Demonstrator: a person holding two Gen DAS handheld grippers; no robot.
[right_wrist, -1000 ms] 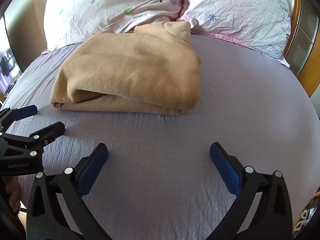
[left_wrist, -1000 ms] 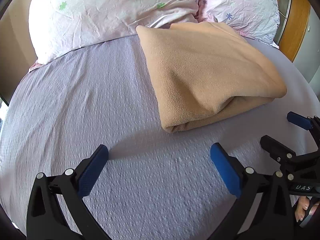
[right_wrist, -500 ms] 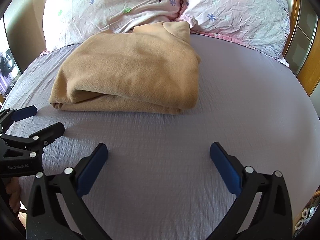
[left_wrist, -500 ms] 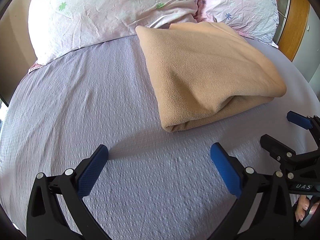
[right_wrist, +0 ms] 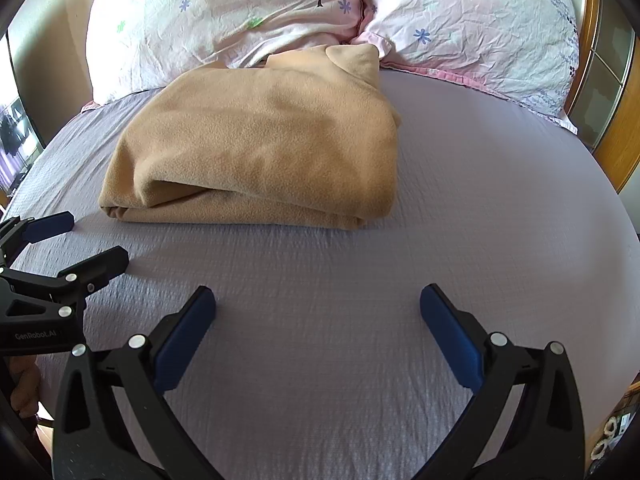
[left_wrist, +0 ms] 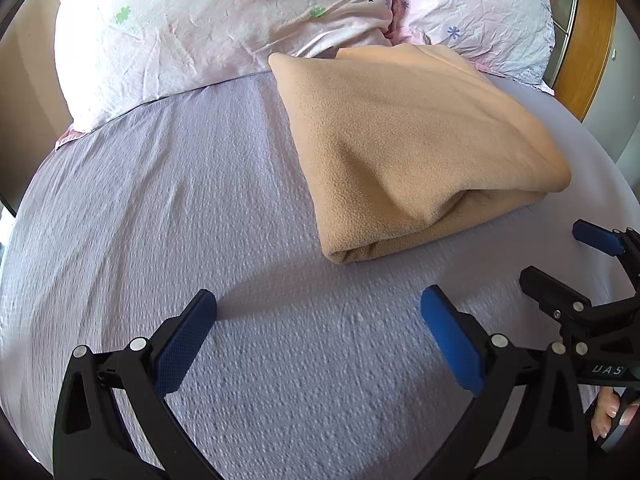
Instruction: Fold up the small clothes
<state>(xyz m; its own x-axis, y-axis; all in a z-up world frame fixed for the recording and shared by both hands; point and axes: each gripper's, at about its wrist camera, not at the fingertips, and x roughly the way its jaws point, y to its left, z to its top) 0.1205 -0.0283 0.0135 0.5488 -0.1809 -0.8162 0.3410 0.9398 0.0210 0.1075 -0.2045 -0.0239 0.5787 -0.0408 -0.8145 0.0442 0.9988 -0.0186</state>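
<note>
A tan fleece garment [left_wrist: 408, 144] lies folded in a thick rectangle on the lilac bed sheet [left_wrist: 160, 220], its far end against the pillows. It also shows in the right wrist view [right_wrist: 260, 144]. My left gripper [left_wrist: 318, 304] is open and empty above the sheet, just short of the fold's near left corner. My right gripper [right_wrist: 318, 304] is open and empty, short of the fold's near right corner. Each gripper shows at the edge of the other's view, the right one [left_wrist: 560, 264] and the left one [right_wrist: 76, 240], both open.
Two pale pink floral pillows [left_wrist: 208, 24] [right_wrist: 472, 28] lie across the head of the bed. A wooden frame [left_wrist: 588, 32] stands at the far right. The sheet [right_wrist: 500, 200] stretches bare to the right of the garment.
</note>
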